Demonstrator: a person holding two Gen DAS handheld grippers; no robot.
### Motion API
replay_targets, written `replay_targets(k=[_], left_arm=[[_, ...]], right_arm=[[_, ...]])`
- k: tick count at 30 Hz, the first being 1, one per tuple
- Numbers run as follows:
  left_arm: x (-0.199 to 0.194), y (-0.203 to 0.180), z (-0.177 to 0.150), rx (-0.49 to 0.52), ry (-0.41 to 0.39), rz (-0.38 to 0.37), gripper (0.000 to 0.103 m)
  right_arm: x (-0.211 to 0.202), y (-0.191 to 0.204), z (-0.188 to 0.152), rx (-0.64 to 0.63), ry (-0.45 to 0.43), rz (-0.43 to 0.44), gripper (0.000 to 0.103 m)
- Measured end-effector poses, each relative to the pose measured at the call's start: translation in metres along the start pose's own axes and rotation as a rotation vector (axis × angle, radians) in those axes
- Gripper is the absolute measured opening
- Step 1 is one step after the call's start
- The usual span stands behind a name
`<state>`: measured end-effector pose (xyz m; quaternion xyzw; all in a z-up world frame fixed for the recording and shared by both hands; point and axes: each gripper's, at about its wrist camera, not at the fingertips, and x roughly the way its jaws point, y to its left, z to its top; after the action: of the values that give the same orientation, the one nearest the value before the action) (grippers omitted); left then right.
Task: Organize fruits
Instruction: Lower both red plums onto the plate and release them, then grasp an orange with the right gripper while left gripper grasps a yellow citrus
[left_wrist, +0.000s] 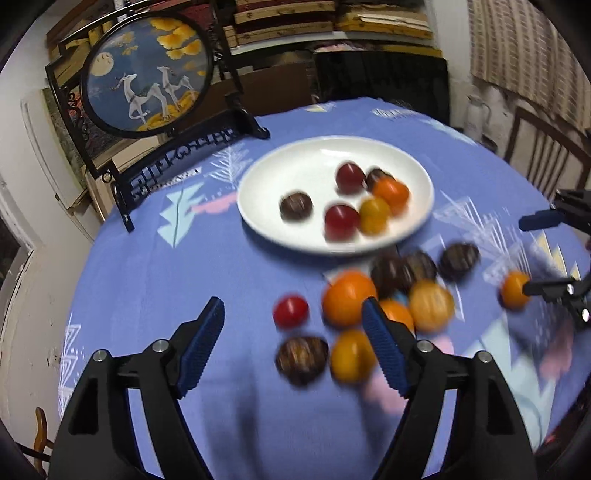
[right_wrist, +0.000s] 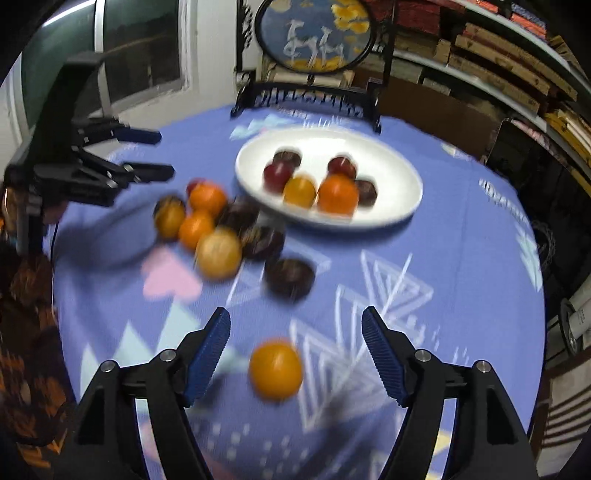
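Fruits lay in two groups on the blue patterned tablecloth (left_wrist: 147, 266): six already on the white plate (left_wrist: 280, 166), the rest loose in a cluster just in front of it. We noted the motion blur, so fine surface detail could not be read.

Largest of the loose ones was an orange (left_wrist: 349, 298), round and smooth-looking; we judged it firm but prone to roll, best taken across its widest middle. Dark brown ridged fruits (left_wrist: 459, 260) sat behind it; their kind we could not tell. A lone small orange fruit (right_wrist: 276, 369) lay apart on the cloth between the fingers of the right gripper (right_wrist: 296, 354), whose jaws stood apart, pads not touching it. We judged it light and easily squashed, so a gentle closure.

The left gripper (left_wrist: 293, 345) was likewise spread and empty, with a small red fruit (left_wrist: 290, 311) just ahead of it.
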<state>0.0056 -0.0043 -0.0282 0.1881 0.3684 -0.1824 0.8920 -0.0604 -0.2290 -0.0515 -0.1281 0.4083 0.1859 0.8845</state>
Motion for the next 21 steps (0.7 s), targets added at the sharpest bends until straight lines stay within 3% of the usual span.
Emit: replay_targets(k=[6, 8, 9, 12, 18, 21], left_arm=[[-0.004, 0.009, -0.025, -0.043, 0.033, -0.006, 0.076], [-0.002, 0.011, -0.031, -0.049, 0.05, -0.012, 0.076], [-0.001, 0.011, -0.035, -0.05, 0.061, -0.018, 0.076], [0.003, 0.004, -0.04, -0.035, 0.073, -0.034, 0.076], [0.006, -0.032, -0.037, 0.086, 0.044, -0.103, 0.076], [0.016, -0.046, -0.032, 0.132, 0.044, -0.107, 0.065]], right_arm=[[0.016, 0.005, -0.017, 0.035, 0.047, 0.015, 0.071], [0.024, 0.011, -0.018, 0.019, 0.071, 0.013, 0.038], [0.027, 0.012, -0.019, 0.012, 0.087, 0.014, 0.036], [0.024, 0.017, -0.02, -0.007, 0.079, 0.008, 0.035], [0.016, 0.006, -0.018, 0.052, 0.062, 0.015, 0.036], [0.018, 0.003, -0.02, 0.061, 0.07, 0.009, 0.036]])
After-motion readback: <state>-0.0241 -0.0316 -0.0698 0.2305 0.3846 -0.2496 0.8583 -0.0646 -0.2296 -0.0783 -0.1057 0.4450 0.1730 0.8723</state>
